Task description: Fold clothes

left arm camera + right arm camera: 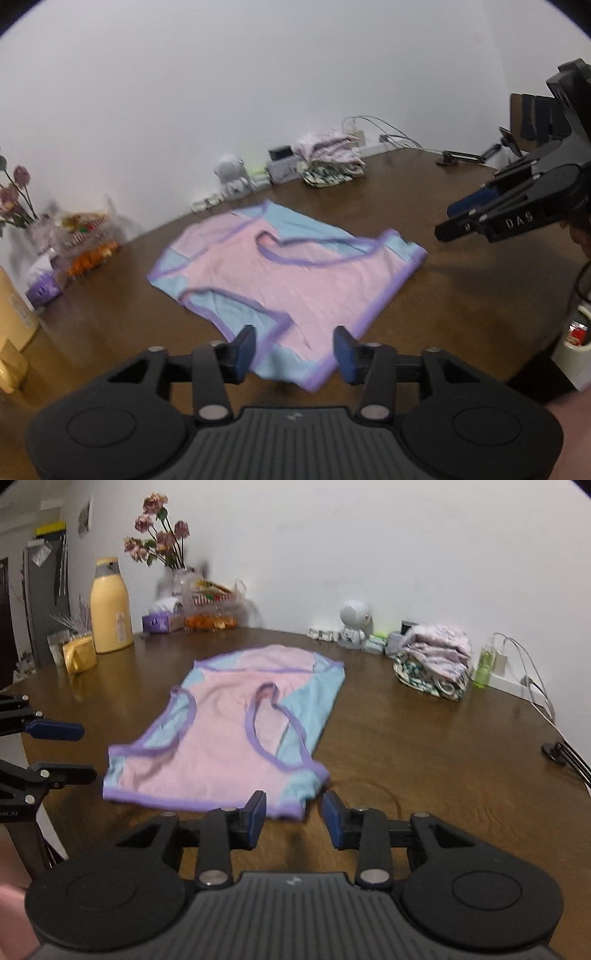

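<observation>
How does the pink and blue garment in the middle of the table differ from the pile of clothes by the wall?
The pink and blue garment lies spread out flat in a single layer; the pile of clothes is bunched and stacked up high. The garment shows plain pink and blue panels with purple trim; the pile shows pale lilac cloth over a dark patterned piece. The garment lies near both open grippers, left gripper and right gripper; the pile sits far back. Both rest on the wooden table.

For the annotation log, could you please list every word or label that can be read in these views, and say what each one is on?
"DAS": white letters on the finger of the right gripper, seen in the left wrist view.
"ooL.AI", cut off at the frame edge: on the body of the left gripper, seen in the right wrist view.
Yellow bottle: label too blurred to read.
Purple box: print unreadable.
</observation>
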### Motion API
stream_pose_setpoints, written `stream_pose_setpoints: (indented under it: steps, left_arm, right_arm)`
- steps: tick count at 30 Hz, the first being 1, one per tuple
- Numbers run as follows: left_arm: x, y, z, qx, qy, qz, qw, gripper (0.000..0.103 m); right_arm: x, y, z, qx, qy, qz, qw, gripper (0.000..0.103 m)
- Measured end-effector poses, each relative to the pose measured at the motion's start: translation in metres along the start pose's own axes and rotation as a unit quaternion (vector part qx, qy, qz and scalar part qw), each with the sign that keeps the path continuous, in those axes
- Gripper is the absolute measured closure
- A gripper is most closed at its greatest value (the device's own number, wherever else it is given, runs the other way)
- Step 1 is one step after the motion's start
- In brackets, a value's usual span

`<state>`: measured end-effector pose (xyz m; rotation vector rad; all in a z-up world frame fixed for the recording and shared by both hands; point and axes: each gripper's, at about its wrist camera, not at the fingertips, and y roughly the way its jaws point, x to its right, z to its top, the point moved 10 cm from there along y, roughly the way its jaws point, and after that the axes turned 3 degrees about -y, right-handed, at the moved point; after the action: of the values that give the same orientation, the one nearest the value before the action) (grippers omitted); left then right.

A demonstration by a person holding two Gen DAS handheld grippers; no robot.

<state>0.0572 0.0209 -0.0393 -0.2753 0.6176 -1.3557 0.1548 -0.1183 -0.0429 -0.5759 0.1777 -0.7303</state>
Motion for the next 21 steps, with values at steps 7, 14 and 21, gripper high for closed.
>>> stream_pose_setpoints:
  steps: [7, 14, 21]
  left_arm:
    - [-0.012, 0.058, 0.015, -0.038, -0.031, -0.018, 0.9986, 0.054]
    - [-0.023, 0.095, -0.009, -0.081, -0.063, -0.044, 0.9937, 0.097]
    - [-0.044, 0.084, -0.009, -0.074, -0.081, -0.067, 0.9918, 0.085]
  right_arm:
    - [0.004, 0.056, 0.024, -0.022, 0.031, -0.002, 0.999, 0.067]
    - [0.007, 0.089, 0.013, -0.051, 0.011, 0.008, 0.999, 0.096]
    - [0.017, 0.083, 0.016, -0.067, 0.029, 0.026, 0.997, 0.095]
